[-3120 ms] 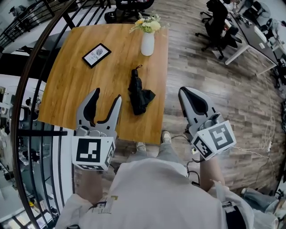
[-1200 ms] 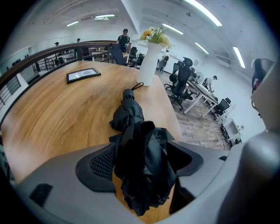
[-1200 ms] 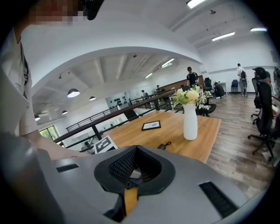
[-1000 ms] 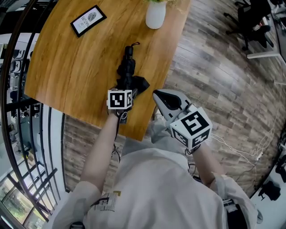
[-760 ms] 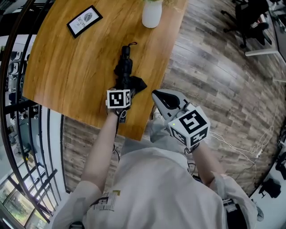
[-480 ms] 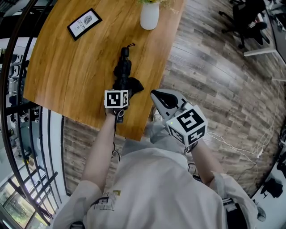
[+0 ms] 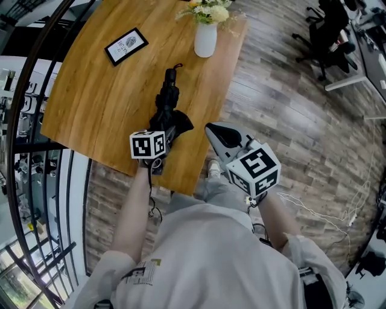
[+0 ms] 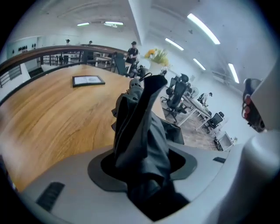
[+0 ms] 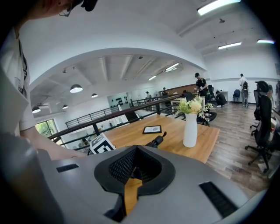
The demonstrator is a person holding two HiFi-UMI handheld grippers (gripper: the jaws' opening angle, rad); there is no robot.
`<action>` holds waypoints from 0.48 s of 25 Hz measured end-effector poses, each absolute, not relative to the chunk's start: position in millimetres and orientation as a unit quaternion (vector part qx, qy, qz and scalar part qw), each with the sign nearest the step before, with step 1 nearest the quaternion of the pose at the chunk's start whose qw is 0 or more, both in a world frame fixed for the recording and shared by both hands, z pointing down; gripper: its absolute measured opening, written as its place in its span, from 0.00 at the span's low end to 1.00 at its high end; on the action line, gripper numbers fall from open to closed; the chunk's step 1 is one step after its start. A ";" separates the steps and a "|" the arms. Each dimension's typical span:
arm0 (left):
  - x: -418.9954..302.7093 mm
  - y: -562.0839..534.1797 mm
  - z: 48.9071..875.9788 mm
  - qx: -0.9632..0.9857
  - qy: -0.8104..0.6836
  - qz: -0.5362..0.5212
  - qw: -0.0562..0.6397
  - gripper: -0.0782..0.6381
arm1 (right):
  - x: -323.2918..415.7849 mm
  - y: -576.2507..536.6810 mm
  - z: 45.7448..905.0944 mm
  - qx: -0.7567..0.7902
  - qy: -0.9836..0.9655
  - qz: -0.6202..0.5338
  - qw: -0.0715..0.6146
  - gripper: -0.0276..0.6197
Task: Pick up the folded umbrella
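Two claws are in view, one in each of the person's hands. The left claw (image 8: 144, 162) is closing, and the folded umbrella (image 7: 167, 101) is between its two sides. The black cloth is bunched up and squeezed in there, so the claw is pinching the umbrella near its floppy end.

The umbrella sits over the wooden tabletop (image 7: 90, 90), near the edge close to the person. Its other end, with the handle and a little loop, points away toward the white vase (image 7: 205, 40). I cannot tell if that far end touches the wood. A flap of black cloth sticks out to one side, just past the claw.

The right claw (image 9: 135, 148) has its two sides pressed together, and nothing is in it. It hangs just off the edge of the tabletop, over the wooden floor (image 7: 289, 121), beside the umbrella but not touching it.

The vase has yellow and white flowers (image 7: 206, 11) in it and stands near the far edge. A small black picture frame (image 7: 126, 46) lies flat, well away from the umbrella. Black office chairs (image 7: 329, 30) stand far off on the floor.
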State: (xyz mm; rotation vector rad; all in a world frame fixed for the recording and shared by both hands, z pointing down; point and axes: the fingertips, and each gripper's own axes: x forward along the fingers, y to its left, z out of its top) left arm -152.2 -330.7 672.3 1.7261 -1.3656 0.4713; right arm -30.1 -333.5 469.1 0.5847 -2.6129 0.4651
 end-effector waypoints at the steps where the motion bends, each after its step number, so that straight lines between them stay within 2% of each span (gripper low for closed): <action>1: -154.0 -330.5 653.0 0.701 -0.552 0.172 0.417 0.45 | -32.0 -331.8 461.2 0.206 -0.942 0.179 0.197 0.09; 5: -163.8 -330.2 576.0 0.728 -0.573 0.115 0.357 0.45 | -35.9 -334.9 421.7 0.212 -0.945 0.208 0.140 0.09; 12: -189.0 -324.1 431.0 0.747 -0.622 0.046 0.230 0.45 | -41.6 -346.2 317.1 0.244 -0.959 0.131 0.058 0.09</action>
